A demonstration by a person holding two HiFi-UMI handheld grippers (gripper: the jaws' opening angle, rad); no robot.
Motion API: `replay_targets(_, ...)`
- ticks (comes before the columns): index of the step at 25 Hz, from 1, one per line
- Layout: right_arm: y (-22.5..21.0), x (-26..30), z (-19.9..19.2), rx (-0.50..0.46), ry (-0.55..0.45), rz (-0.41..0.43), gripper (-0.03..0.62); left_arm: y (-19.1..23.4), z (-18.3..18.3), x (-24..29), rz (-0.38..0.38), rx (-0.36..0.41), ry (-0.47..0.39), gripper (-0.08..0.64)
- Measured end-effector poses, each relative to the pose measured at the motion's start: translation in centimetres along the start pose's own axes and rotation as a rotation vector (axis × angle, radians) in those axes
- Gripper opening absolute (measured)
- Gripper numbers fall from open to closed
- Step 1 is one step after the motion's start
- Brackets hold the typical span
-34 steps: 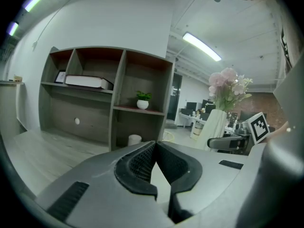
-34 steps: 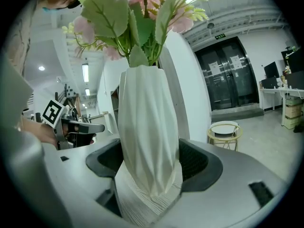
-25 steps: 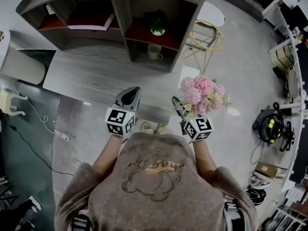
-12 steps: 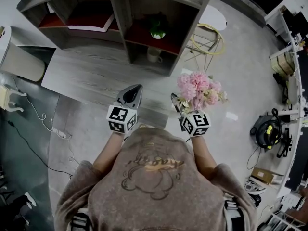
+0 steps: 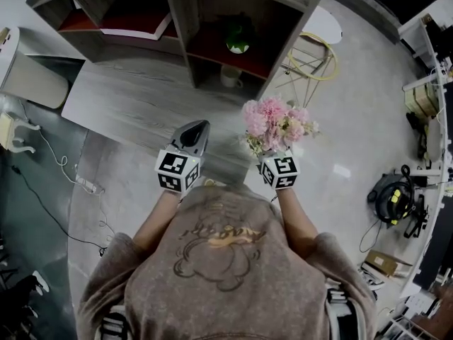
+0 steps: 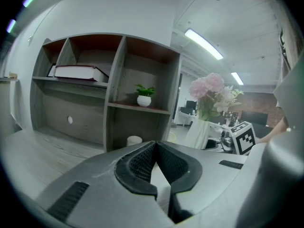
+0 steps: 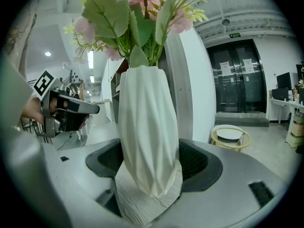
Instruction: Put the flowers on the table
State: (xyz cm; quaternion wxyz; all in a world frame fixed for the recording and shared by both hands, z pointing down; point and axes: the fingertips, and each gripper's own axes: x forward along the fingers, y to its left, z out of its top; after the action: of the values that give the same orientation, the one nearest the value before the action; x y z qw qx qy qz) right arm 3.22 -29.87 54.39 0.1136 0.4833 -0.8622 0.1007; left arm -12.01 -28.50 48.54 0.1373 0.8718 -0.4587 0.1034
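Finding the left gripper (image 5: 199,127) about where it was a second ago, low over the near edge of the counter (image 5: 127,108), jaws pressed together at the tips with nothing between them. Seeing beyond it the shelf unit (image 6: 116,70) at the back of the counter, with a book (image 6: 76,72) lying flat in the upper left bay, a small potted plant (image 6: 144,96) in the right bay and a mug (image 6: 134,140) below that.

Noting the right gripper (image 7: 149,164) now further left and nearer its partner than a second ago, with the flowers (image 5: 272,122) carried from over the floor to above the counter's right corner.

Clamping a white ribbed vase (image 7: 147,127) near its narrow foot, jaws spread wide, one pad against each side. Standing upright in that hold, with green leaves and pink blooms rising well above the jaws. Showing wood grain of the counter directly under the foot; cannot tell whether foot and counter touch.
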Motion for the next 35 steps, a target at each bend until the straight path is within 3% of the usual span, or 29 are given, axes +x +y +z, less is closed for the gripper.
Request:
replay_targets(12,-0.7,4.1,-2.9,-0.049,0.055,0.039,0.354,1.3,-0.6,0.1,0.042,-0.005,0.028,0.017)
replay_targets(35,-0.7,5.8,-5.4,-0.033,0.052,0.051,0.357,2.9,-1.9,-0.8,0.095,-0.034,0.082,0.017)
